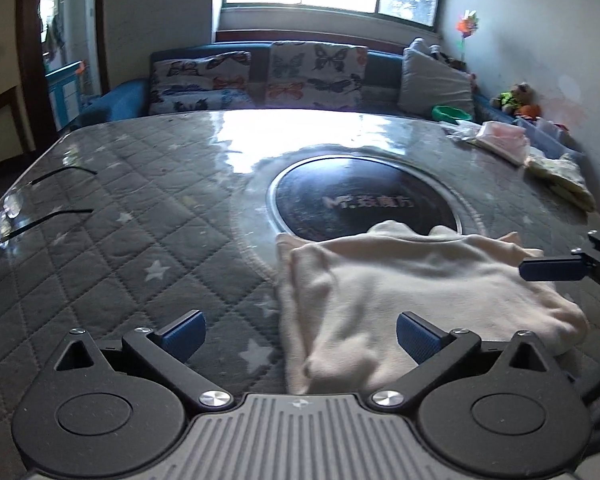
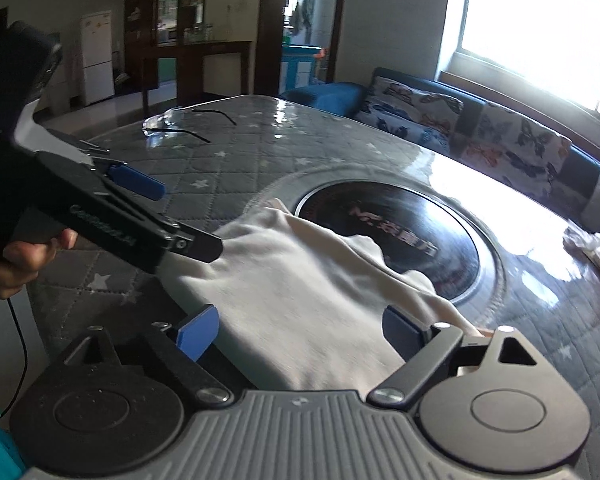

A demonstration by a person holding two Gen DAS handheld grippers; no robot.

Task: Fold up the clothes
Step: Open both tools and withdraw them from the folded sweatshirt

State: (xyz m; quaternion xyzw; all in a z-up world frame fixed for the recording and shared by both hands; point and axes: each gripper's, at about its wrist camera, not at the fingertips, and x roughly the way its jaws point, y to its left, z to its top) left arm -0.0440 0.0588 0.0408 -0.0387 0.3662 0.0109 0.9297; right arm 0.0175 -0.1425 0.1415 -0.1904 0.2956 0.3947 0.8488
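Note:
A cream garment (image 1: 400,292) lies folded on the quilted grey table cover, partly over the round black hob; it also shows in the right wrist view (image 2: 300,288). My left gripper (image 1: 300,338) is open just above the garment's near left edge, holding nothing. It also shows at the left of the right wrist view (image 2: 172,216), its fingers apart by the garment's corner. My right gripper (image 2: 300,334) is open over the garment's near edge, empty. One of its blue fingertips (image 1: 552,269) shows at the right of the left wrist view.
A pair of glasses (image 1: 32,208) lies at the table's left, also seen in the right wrist view (image 2: 180,122). Folded clothes (image 1: 504,140) and a yellow cloth (image 1: 564,176) sit at the far right. The round hob (image 1: 360,204) is in the middle. A sofa with butterfly cushions (image 1: 284,76) stands behind.

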